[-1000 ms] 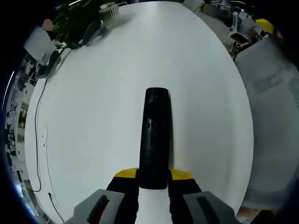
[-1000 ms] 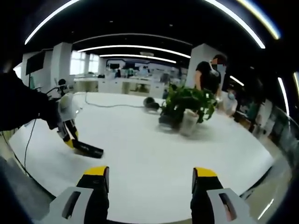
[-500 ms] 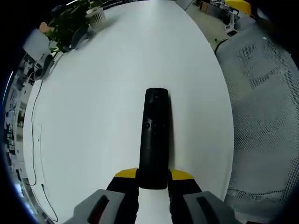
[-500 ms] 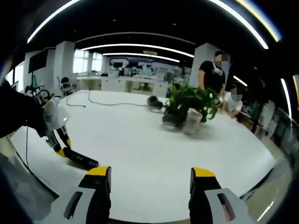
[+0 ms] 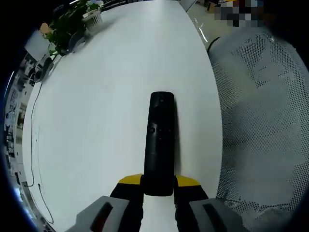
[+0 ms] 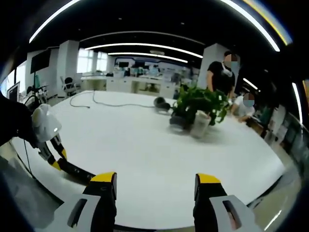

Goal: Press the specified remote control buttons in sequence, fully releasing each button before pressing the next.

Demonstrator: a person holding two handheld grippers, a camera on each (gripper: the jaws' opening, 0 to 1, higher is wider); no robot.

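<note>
Left claw: the left claw (image 5: 159,183) was clamped on the near end of the remote control (image 5: 160,144), its yellow-tipped jaws pressed to either side of the black body.
Why held so: gripping only the tail end left the button face up and uncovered, probably so the other claw could reach the buttons.
Remote control: it pointed straight away from the claw, over the white worktop (image 5: 106,106); whether it rested on the surface or hung just above it could not be told.
Right claw: the right claw (image 6: 153,186) stood wide apart and carried nothing, well back from the remote and aimed across the worktop, so no button was under pressure.
Seen from the right: the left claw (image 6: 57,159) and the dark remote (image 6: 77,170) sat low at the left edge, near the worktop's rim.
Beyond: a mesh chair (image 5: 260,125) stood just beside the worktop edge; a potted plant (image 6: 199,110) and a loose cable (image 6: 104,103) lay far across it, well apart from the remote.
</note>
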